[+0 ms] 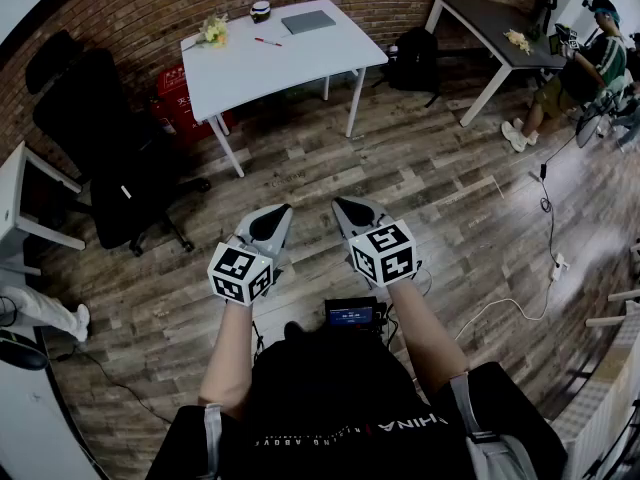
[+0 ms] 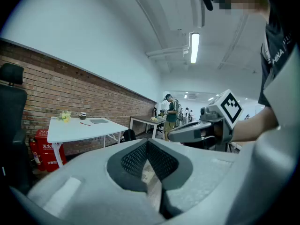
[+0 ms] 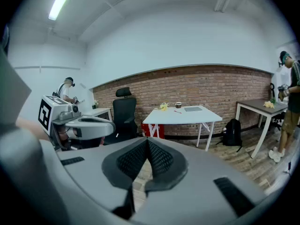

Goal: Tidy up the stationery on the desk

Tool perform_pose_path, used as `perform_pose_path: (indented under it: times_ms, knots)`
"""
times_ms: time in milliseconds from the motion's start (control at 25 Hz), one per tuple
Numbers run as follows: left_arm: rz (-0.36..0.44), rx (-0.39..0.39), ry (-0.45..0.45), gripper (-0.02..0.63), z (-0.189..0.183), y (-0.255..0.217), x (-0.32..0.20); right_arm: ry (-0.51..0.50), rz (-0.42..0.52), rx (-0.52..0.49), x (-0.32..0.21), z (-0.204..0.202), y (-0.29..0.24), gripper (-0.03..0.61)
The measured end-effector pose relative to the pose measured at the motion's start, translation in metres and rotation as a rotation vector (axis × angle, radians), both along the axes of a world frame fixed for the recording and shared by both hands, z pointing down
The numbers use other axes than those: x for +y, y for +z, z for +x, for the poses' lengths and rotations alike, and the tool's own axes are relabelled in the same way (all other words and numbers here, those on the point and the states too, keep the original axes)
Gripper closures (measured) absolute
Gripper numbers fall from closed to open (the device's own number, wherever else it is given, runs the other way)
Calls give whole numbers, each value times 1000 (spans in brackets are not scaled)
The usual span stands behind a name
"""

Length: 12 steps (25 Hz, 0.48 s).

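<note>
Stationery, on white desk (image 1: 300, 63) against the brick wall (image 1: 140, 8), well apart from both grippers:
- Red pen (image 1: 268, 41): lies loose on the desktop, mid-desk, in no holder.
- Flat grey item (image 1: 308, 22), a notebook or a closed laptop, I cannot tell which: lies near the desk's far right corner.
- Small round pot (image 1: 260, 10), dark with a pale top: stands at the far edge, between the grey item and the flowers. Contents cannot be made out.
- Yellow flowers (image 1: 213, 33): lie at the far left corner.

Below the desk:
- Red container (image 1: 178, 96): stands on the wood floor (image 1: 420, 178) by the left legs. Contents not visible.
- Black backpack (image 1: 413, 60): on the floor to the desk's right, closed.

Beside the desk:
- Black office chair (image 1: 105, 138): to its left.

Grippers, held side by side over the floor:
- Left gripper (image 1: 280, 215): jaws clenched together, nothing between them.
- Right gripper (image 1: 345, 211): jaws clenched together, nothing between them.
</note>
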State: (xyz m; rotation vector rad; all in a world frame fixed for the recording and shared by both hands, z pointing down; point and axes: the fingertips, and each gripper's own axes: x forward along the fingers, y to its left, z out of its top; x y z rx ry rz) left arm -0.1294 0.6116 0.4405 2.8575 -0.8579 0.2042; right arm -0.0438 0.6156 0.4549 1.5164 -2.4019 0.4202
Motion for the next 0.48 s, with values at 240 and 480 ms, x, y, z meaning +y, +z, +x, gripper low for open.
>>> perform_pose_path:
  times_ms: [240, 480]
  knots:
    - [-13, -5, -12, 611, 3, 1, 1, -2, -2, -3, 2, 5, -1, 570]
    - [-15, -13, -10, 611, 10, 4, 3, -31, 4, 13, 6, 5, 2, 569]
